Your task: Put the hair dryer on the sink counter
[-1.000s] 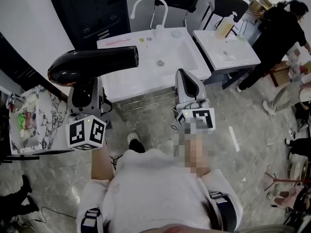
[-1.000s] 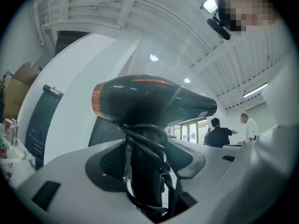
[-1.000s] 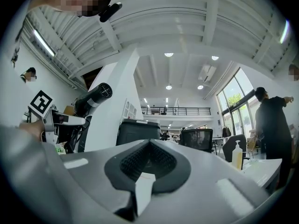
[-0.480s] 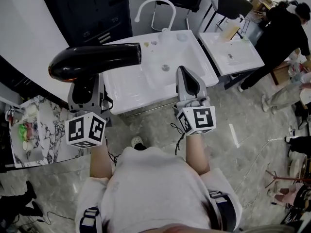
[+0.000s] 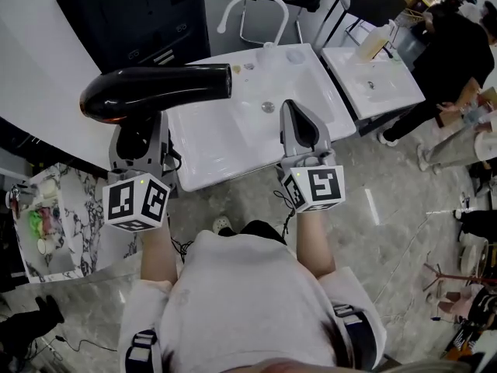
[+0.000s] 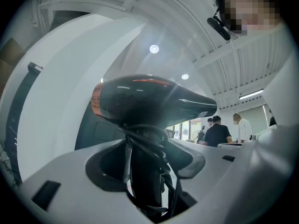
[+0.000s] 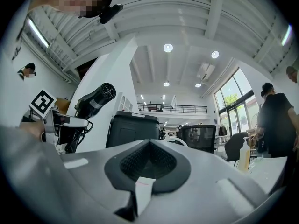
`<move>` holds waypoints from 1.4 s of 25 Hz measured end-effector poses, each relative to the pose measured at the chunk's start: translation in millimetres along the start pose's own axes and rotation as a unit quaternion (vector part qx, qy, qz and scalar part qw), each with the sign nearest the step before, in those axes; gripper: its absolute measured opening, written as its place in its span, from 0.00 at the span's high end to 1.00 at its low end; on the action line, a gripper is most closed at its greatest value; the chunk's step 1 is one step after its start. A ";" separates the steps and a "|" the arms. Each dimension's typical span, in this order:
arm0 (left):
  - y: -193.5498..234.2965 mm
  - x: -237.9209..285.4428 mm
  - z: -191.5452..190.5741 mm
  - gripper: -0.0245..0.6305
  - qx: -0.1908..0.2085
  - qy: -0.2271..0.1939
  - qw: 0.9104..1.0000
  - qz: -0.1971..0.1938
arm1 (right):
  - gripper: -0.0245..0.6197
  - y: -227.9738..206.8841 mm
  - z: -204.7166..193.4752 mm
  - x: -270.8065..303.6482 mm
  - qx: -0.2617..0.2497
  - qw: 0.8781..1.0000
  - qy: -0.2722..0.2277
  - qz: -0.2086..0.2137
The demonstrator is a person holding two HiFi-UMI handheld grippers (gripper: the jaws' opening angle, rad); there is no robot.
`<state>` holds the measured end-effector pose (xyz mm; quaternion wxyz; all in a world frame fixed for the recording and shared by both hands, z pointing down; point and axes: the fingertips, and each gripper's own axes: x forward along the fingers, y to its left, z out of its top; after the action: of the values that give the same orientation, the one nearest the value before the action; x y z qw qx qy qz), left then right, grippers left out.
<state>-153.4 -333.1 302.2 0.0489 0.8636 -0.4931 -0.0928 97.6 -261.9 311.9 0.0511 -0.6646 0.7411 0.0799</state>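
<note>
A glossy black hair dryer (image 5: pixel 155 88) with its cord wound round the handle stands upright in my left gripper (image 5: pixel 138 142), which is shut on the handle; the barrel points right, over the left edge of the white sink counter (image 5: pixel 210 142). The left gripper view shows the hair dryer (image 6: pixel 149 99) filling the middle and its handle pinched between the jaws. My right gripper (image 5: pixel 299 127) hangs above the counter's front right part, jaws pressed together with nothing between them. From the right gripper view the hair dryer (image 7: pixel 96 99) appears at far left.
The counter holds a basin with a drain (image 5: pixel 268 107) and a curved white faucet (image 5: pixel 252 6). A second white sink (image 5: pixel 373 80) with a soap bottle (image 5: pixel 373 43) stands to the right, people beside it. A black cabinet (image 5: pixel 147 22) is behind; a marble shelf (image 5: pixel 54 216) lies at left.
I have stepped closer: the sink counter sits nearer below both grippers. The hair dryer has stayed in the left gripper and has moved over the counter's left edge.
</note>
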 end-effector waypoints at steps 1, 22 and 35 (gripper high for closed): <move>1.3 4.0 -2.2 0.57 -0.002 0.003 1.000 0.000 | 0.95 -0.9 -1.9 2.9 -0.003 1.000 0.003 0.000; 8.7 87.2 -98.6 0.57 -0.073 0.112 0.989 0.061 | 0.95 -61.2 -43.8 84.1 0.021 0.998 0.034 0.048; -5.6 153.0 -179.4 0.57 -0.103 0.190 0.971 0.099 | 0.95 -111.9 -70.9 125.0 0.034 0.995 0.052 0.081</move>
<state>-35.3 -463.2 459.5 0.2390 0.8028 -0.5456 0.0282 197.0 -408.9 353.1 0.0284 -0.6032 0.7967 0.0237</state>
